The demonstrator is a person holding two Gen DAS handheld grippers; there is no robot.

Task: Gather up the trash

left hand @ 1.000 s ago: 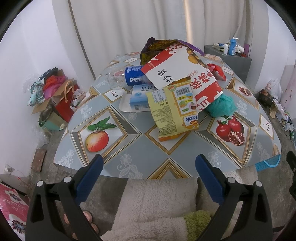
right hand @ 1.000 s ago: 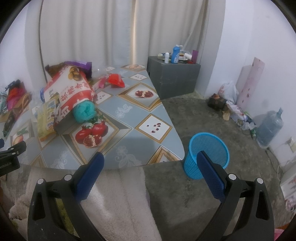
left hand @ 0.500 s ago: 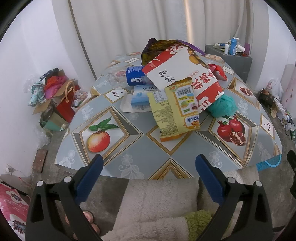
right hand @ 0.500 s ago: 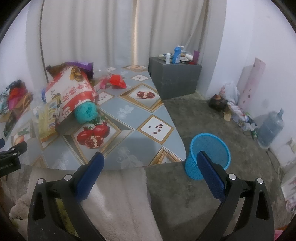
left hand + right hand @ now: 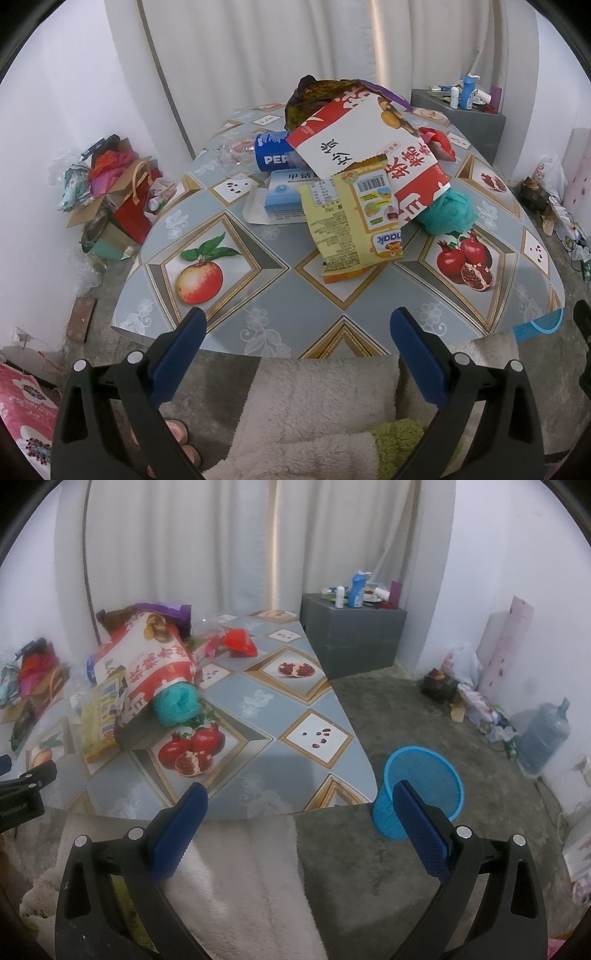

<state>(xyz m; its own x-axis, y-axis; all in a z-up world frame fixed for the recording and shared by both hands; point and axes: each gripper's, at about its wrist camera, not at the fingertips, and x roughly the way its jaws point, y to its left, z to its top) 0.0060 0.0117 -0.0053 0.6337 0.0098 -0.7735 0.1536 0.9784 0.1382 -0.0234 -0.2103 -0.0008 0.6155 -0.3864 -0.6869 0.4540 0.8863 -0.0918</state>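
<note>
Both the left gripper (image 5: 295, 332) and right gripper (image 5: 299, 808) gape wide and empty; tugging the yellow snack bag (image 5: 351, 221) could topple the red-and-white bag (image 5: 369, 155) leaning on it.

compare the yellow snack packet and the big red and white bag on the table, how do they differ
The yellow snack packet is smaller and lies flat on the table, nearest the front edge. The big red and white bag is larger, sits propped up at a tilt, and overlaps the yellow packet's far end. Both are printed wrappers in the same pile, untouched.
</note>
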